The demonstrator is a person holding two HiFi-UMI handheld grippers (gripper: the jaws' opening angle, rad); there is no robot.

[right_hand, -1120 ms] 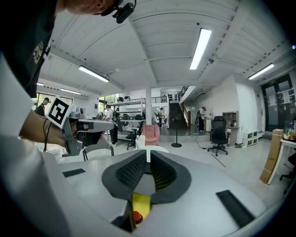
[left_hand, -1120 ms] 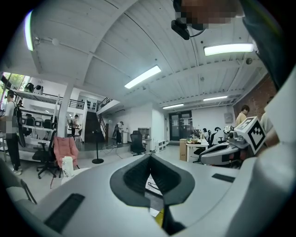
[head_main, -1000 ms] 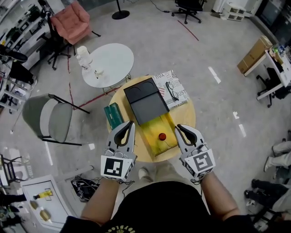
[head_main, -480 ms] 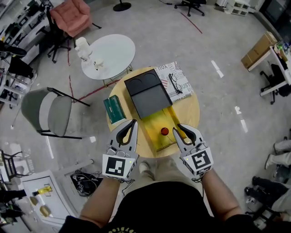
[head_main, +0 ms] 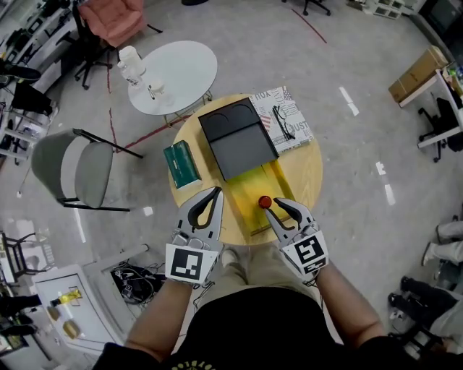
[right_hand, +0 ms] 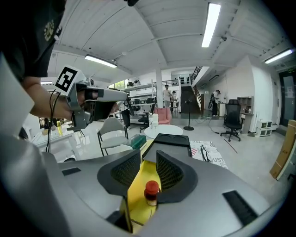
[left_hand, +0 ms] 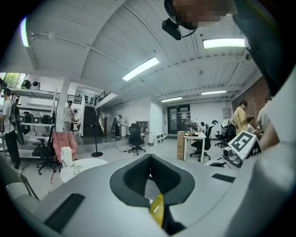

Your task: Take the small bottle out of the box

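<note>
Grey left gripper (head_main: 214, 192): you hold it low at the table's near edge, just left of the box. Jaws closed tip to tip, nothing between them. Only a sliver of yellow shows through the window behind the tips.
Right gripper (head_main: 274, 207): on your right, tilted down over the box's near end. Jaws have just been opening and stand well apart. Pads press on nothing.
Small bottle (head_main: 265, 201): upright on the box's yellow floor, red cap up, toward the near end. It sits just ahead of your right gripper's tips and in line with the gap. In the right gripper view it shows low in that gap, closer to the right-hand jaw. Not gripped, not yet out of the box.
Box (head_main: 242, 196): long and shallow with a yellow inside. It lies on the table running away from you, and the near half is bare.
Black lid (head_main: 237, 141): covers the box's far end, with two round recesses at its far edge.
Table (head_main: 307, 173): round, wood-coloured top.
Green packet (head_main: 181, 165): flat on the table left of the lid, apart from it.
Magazine (head_main: 298, 115): flat, right of the lid, edge against it. Glasses (head_main: 284, 124) lie on top.
White round table (head_main: 177, 79): beyond yours, with a white container (head_main: 130, 63) at its left edge.
Grey chair (head_main: 76, 177): on the floor, off to your left.
Pink armchair (head_main: 112, 18): farthest, top left.
</note>
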